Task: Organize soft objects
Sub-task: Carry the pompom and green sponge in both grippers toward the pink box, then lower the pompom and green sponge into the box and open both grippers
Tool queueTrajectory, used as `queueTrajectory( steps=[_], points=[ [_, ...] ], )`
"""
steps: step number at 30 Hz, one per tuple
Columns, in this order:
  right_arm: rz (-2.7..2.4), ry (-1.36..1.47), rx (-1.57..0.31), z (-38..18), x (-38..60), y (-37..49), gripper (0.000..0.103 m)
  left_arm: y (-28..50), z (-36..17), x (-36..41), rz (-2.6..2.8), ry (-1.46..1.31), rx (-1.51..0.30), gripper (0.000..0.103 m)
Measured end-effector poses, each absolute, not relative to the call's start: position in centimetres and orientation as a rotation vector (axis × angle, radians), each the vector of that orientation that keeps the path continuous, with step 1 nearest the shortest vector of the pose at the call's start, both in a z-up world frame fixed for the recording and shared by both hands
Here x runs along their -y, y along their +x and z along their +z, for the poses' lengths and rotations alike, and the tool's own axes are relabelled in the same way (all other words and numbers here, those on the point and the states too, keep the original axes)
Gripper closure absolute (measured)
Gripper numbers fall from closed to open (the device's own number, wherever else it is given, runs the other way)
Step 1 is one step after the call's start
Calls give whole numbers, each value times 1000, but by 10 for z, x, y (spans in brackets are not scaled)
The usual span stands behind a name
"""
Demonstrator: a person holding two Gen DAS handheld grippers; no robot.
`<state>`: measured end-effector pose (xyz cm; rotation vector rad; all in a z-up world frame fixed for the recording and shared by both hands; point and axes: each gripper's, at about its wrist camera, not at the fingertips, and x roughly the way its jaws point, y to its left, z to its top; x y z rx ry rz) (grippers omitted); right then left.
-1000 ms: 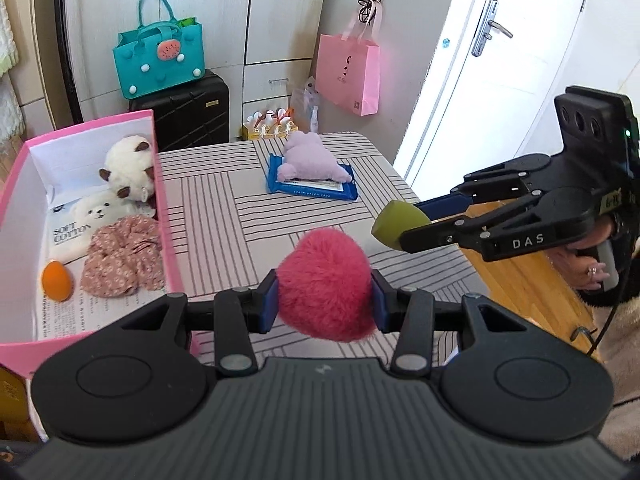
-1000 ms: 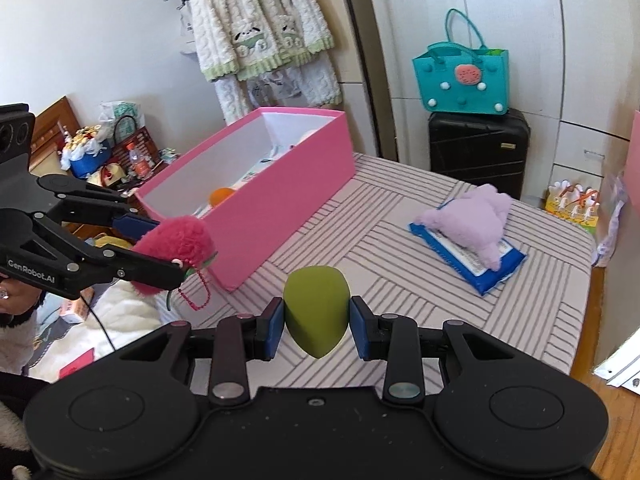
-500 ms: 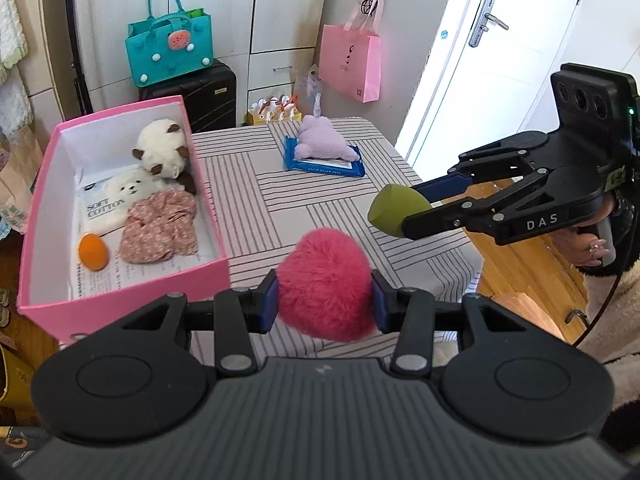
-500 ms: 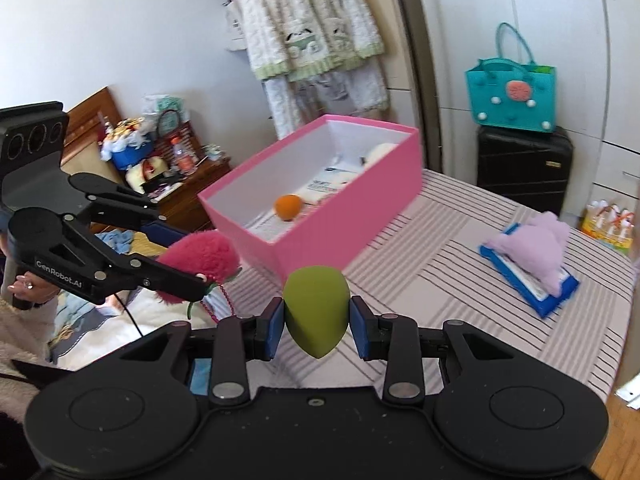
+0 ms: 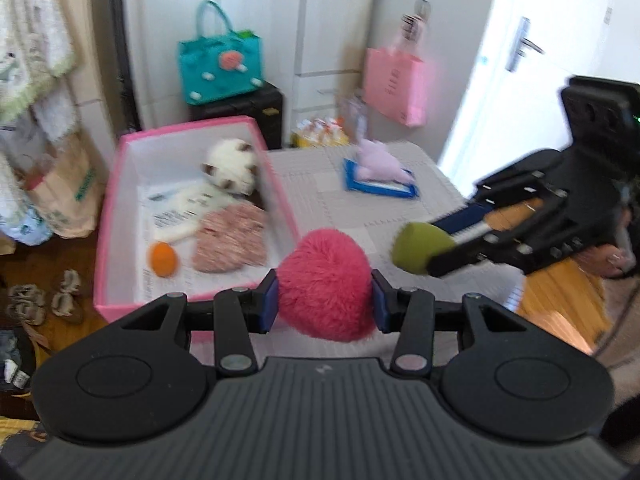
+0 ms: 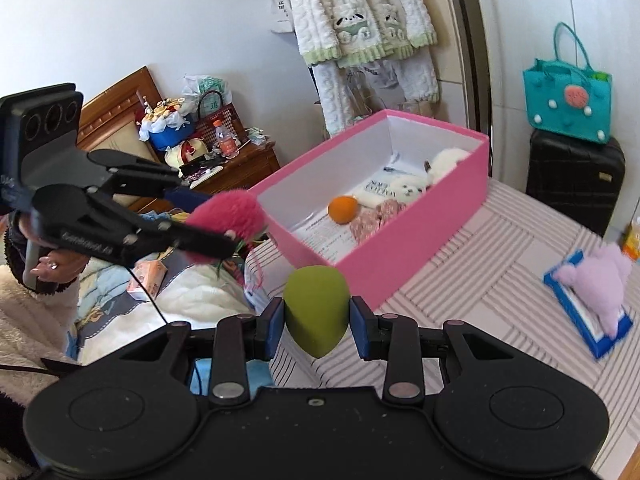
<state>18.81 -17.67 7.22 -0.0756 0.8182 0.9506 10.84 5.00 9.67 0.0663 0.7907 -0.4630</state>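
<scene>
My left gripper is shut on a fluffy pink pompom, held in the air near the front corner of the pink box. My right gripper is shut on a green egg-shaped sponge, hanging just before the box's near wall. Each gripper shows in the other's view: the right one to the right of the pompom, the left one at the left. Inside the box lie an orange sponge, a floral scrunchie, a white plush and a white-and-brown plush.
On the striped table a lilac plush lies on a blue wipes packet at the far side. A black suitcase with a teal bag stands behind. A pink bag hangs at right. Bedding and a cluttered nightstand lie left.
Both grippers have swung left and a little up, toward the pink box, each still holding its object. The box's inside now shows more fully in both views.
</scene>
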Motion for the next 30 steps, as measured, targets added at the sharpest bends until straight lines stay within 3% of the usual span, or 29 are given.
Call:
queueTrajectory(
  steps=[19, 30],
  points=[
    [916, -216, -668, 70, 101, 279, 63, 231, 36, -106, -340, 27, -962, 59],
    [951, -313, -762, 48, 58, 323, 63, 263, 6, -100, -274, 220, -1050, 58]
  ],
)
